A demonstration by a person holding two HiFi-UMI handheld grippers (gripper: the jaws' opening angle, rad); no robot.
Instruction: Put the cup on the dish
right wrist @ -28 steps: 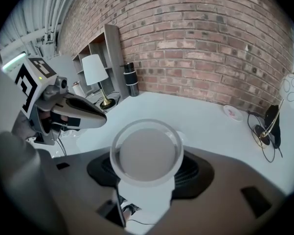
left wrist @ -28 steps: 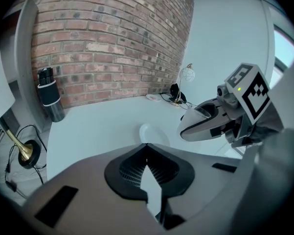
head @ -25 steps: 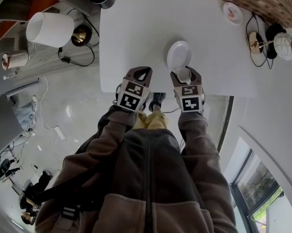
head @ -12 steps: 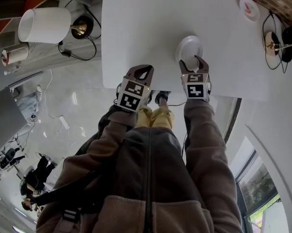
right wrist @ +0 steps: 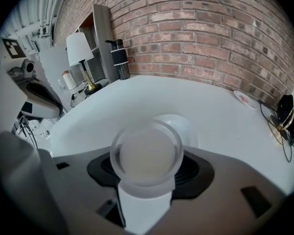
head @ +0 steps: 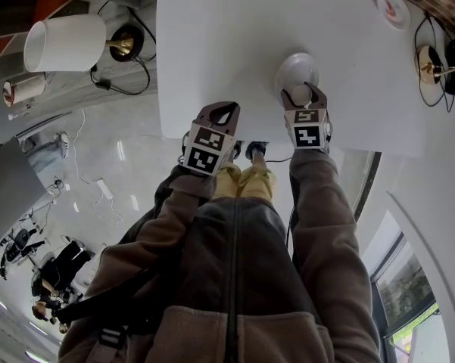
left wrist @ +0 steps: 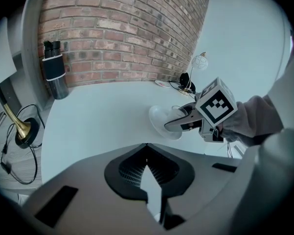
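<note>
While right gripper clamps the cup over the white dish's near rim, left gripper has jaws together, empty, at table edge.

The dish: white, round, empty, flat on the tabletop close to its near edge, right of centre. The cup: frosted, translucent, upright, gripped in the right claw over the dish; contact not determinable.
</note>
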